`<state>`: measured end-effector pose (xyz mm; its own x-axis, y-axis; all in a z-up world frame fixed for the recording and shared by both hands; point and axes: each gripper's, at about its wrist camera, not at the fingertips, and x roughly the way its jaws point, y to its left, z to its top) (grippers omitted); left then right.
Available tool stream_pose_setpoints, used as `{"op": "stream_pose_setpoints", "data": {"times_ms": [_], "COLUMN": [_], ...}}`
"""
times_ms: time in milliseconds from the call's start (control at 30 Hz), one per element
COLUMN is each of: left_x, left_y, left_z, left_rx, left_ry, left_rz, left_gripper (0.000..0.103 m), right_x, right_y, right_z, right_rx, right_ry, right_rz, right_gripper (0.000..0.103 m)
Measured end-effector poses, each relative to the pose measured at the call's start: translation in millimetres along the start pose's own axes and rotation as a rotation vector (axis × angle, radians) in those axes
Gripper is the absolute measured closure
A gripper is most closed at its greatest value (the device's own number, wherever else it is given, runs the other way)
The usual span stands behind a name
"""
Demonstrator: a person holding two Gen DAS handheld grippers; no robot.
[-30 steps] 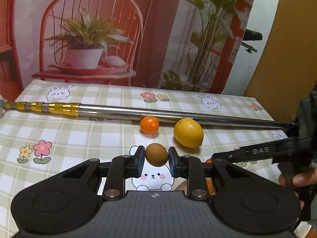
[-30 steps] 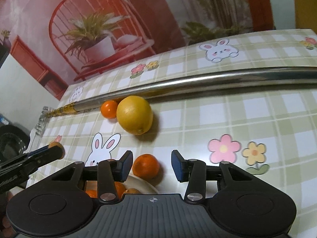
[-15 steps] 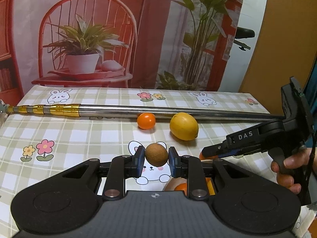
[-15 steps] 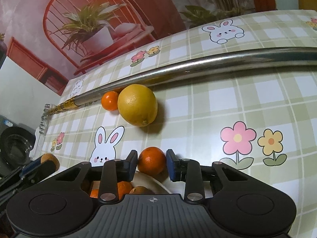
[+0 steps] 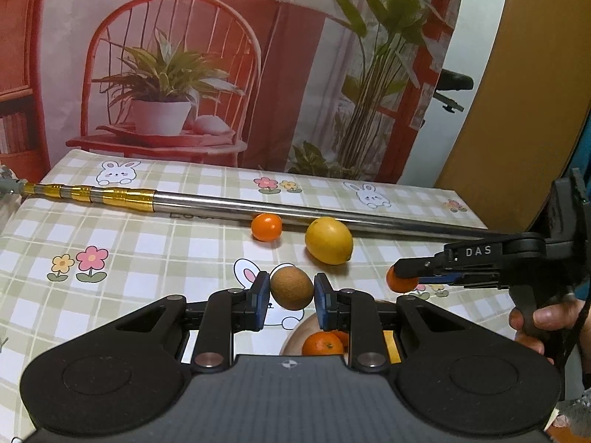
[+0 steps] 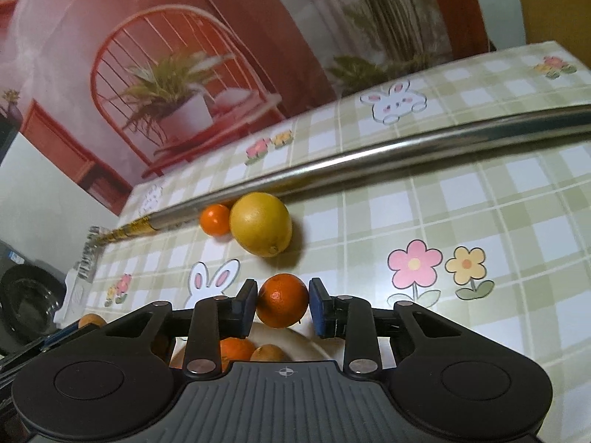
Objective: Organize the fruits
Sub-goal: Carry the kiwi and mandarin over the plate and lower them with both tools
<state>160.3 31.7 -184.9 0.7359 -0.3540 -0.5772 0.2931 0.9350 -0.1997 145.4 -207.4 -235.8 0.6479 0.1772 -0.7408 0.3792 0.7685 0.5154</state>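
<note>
**Both Claws Loaded Above the Plate**

The checked tablecloth (image 5: 155,254) fills the lower half of both views, and across its far side lies a long metal pole (image 5: 295,210), running from nine o'clock to three o'clock. It seems to act as a fence: the lemon (image 5: 328,240) and a small loose tangerine (image 5: 266,226) rest just in front of it, at about twelve o'clock from the left claw, where they cannot roll off the back.

Directly below the claws, at six o'clock, the rim of a pale plate (image 6: 295,343) shows with several tangerines already on it, so it looks like the collecting spot.

The left gripper (image 5: 291,288) is pinched narrow on a brown round fruit (image 5: 291,288), pads pressing either flank, tilted moderately downward over the plate's edge. The right gripper (image 6: 282,305) is clamped on an orange tangerine (image 6: 282,305), pitched more steeply down; from the left view it enters at three o'clock, nearly level, with the person's hand (image 5: 539,323) wrapped around its handle. Both fruits hang clear of the cloth, probably for dropping onto the plate.
</note>
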Motion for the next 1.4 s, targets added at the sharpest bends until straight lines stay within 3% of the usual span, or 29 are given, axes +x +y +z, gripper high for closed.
{"op": "stream_pose_setpoints", "data": {"times_ms": [467, 733, 1033, 1400], "left_x": [-39, -34, -19, -10], "left_y": [-26, -40, -36, -34], "left_z": [-25, -57, -76, -84], "left_rx": [0.012, 0.060, 0.094, 0.108], "left_ry": [-0.012, 0.056, 0.125, 0.157], "left_rz": [-0.039, -0.071, -0.049, -0.038], "left_gripper": [0.076, 0.076, 0.076, 0.076], "right_x": [-73, -101, -92, -78], "right_y": [25, 26, 31, 35], "right_z": [-48, -90, -129, -137], "right_rx": [-0.060, -0.079, -0.131, -0.185], "right_ry": [-0.086, -0.097, -0.031, 0.012], "right_rz": [0.017, 0.001, -0.028, -0.078], "right_gripper": [0.075, 0.075, 0.075, 0.075]}}
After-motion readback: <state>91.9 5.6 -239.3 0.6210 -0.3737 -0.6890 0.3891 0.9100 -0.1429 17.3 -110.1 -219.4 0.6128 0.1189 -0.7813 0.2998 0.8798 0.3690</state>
